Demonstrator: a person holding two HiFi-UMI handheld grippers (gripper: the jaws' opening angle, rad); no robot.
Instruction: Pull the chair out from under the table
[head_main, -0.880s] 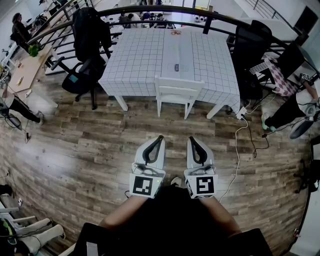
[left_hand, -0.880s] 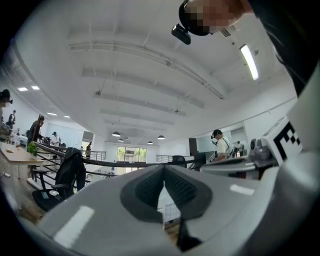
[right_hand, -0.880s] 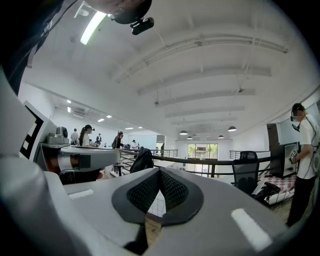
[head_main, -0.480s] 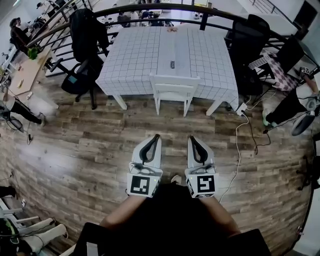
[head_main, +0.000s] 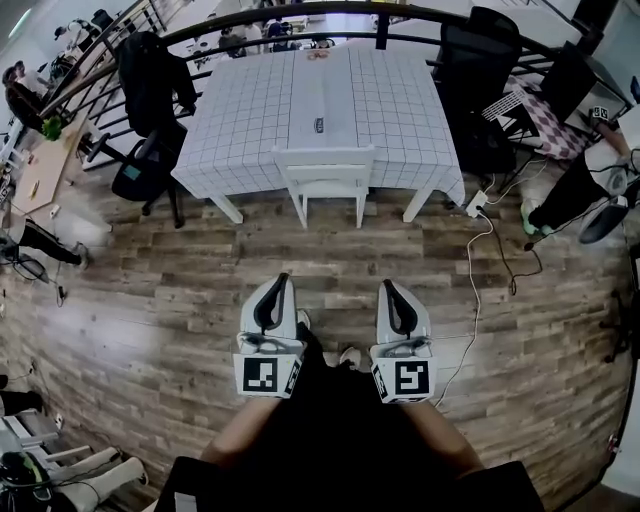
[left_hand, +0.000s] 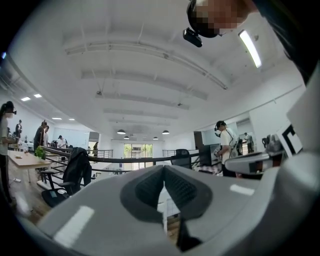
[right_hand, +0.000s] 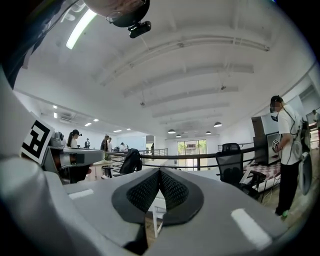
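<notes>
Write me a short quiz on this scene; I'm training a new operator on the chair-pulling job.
1. True or false: the white chair is pushed in at the near edge of the table.
2. The left gripper and right gripper are: A) open wide; B) shut, holding nothing; C) shut on the chair.
3. In the head view, on which side of the table stands the black office chair draped with a dark jacket?
Key: 1 true; 2 B; 3 the left.
</notes>
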